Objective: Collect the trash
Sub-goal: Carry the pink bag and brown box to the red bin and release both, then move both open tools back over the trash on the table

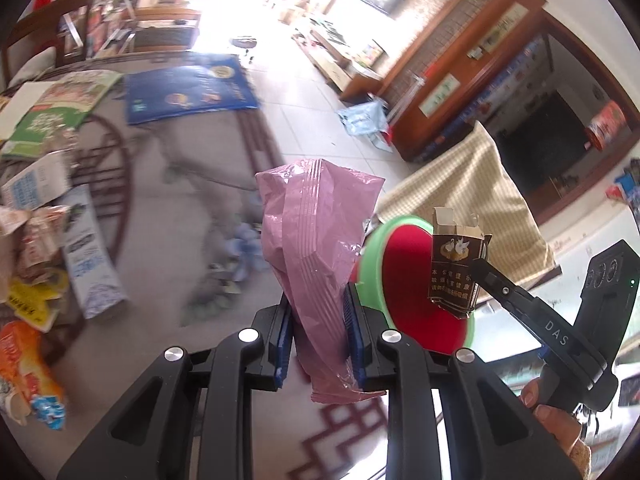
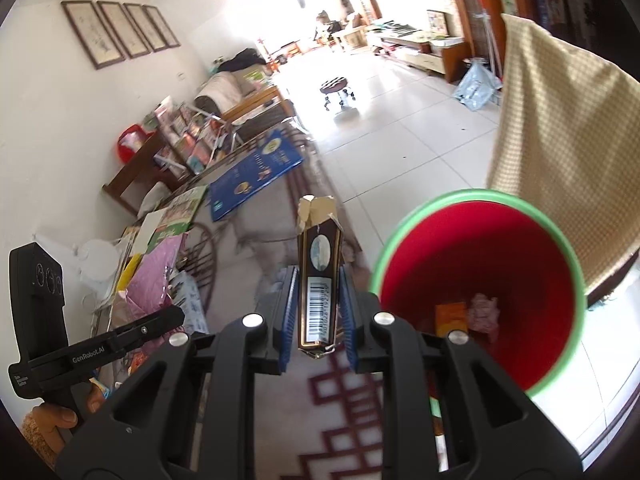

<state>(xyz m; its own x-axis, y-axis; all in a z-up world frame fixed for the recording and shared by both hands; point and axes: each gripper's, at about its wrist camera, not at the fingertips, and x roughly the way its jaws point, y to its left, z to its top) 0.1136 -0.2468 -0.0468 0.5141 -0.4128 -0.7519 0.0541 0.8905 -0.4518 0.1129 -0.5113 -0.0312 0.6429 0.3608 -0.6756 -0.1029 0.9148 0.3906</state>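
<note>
Far left on the worktop (image 1: 160,208): litter pile with orange snack bag (image 1: 24,364), yellow wrapper (image 1: 32,300), white-and-blue carton (image 1: 90,252), crushed white box (image 1: 36,180). Behind those, green booklet (image 1: 60,108) and blue book (image 1: 188,88), both flat on the grey patterned cloth.

Centre of left wrist view: left gripper (image 1: 316,344), jaws clamped on pink plastic wrapper (image 1: 316,240). Wrapper stands upright between blue pads (image 1: 282,350), top flared above the fingers, bottom end hanging out below. Lifted clear of the worktop.

Just right of it: red bin with green rim (image 1: 412,280), mouth tilted toward camera, partly hidden by the wrapper. Brown cigarette pack (image 1: 454,268) in front of the bin mouth, torn lid open, pinched at one side by right gripper (image 1: 476,276), handle in a hand (image 1: 552,412) at lower right. Checked beige cloth (image 1: 472,184) behind the bin.

Right wrist view: left gripper (image 2: 176,316) at left edge above the pile, pink wrapper (image 2: 152,280) at its tip. Centre: right gripper (image 2: 320,312), jaws closed on cigarette pack (image 2: 319,272), barcode side facing camera, upright. Right: red bin (image 2: 480,240) open, near the pack but not under it; orange packet (image 2: 452,316) and crumpled pink scrap (image 2: 484,308) on its bottom. Beige cloth (image 2: 560,140) draped over its far rim.
</note>
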